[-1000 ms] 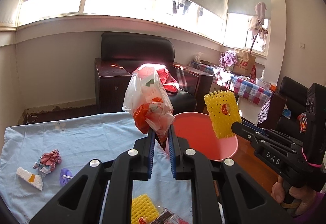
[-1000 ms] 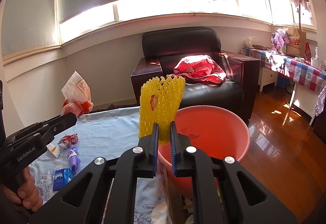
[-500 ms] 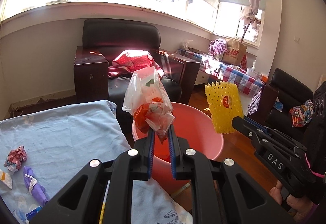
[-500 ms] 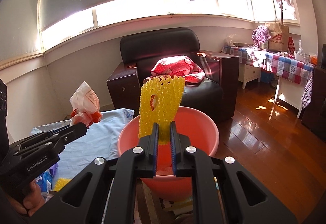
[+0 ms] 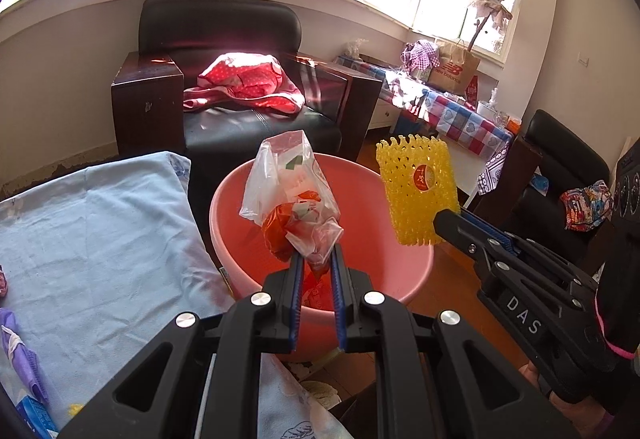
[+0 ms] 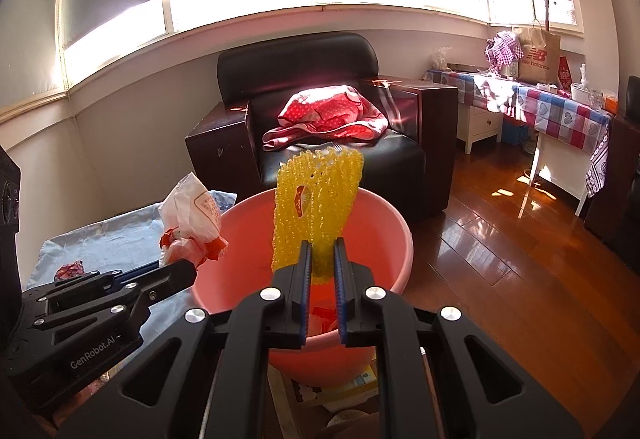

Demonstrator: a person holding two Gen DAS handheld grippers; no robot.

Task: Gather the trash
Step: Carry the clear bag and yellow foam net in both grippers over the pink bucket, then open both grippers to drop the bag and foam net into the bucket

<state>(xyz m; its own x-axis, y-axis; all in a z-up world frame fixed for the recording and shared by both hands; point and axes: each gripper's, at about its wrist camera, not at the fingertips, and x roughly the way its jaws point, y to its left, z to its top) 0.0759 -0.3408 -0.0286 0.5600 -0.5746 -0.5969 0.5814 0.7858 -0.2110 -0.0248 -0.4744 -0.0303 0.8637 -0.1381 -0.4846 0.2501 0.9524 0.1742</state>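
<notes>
A pale blue cloth (image 5: 100,239) covers the bench, and a pink basin (image 5: 404,279) stands just off its right edge, above a glossy wooden floor (image 6: 520,239). The left gripper (image 5: 316,259) has its fingers closed tight on the twisted neck of a crumpled plastic bag (image 5: 292,199), held up over the basin's near left side. The right gripper (image 6: 322,259) pinches the lower edge of a yellow foam net (image 6: 316,207), which stands upright over the basin's middle. On the cloth near the bench's left edge lie a purple wrapper (image 5: 20,355) and a red crumpled scrap (image 6: 70,271). Behind the basin sits a black leather armchair (image 6: 304,71) with a red dotted garment (image 6: 328,115) on its seat. Under bright windows along the right wall runs a side table with a checked cloth (image 6: 560,107), bearing a brown paper bag (image 6: 538,55).
</notes>
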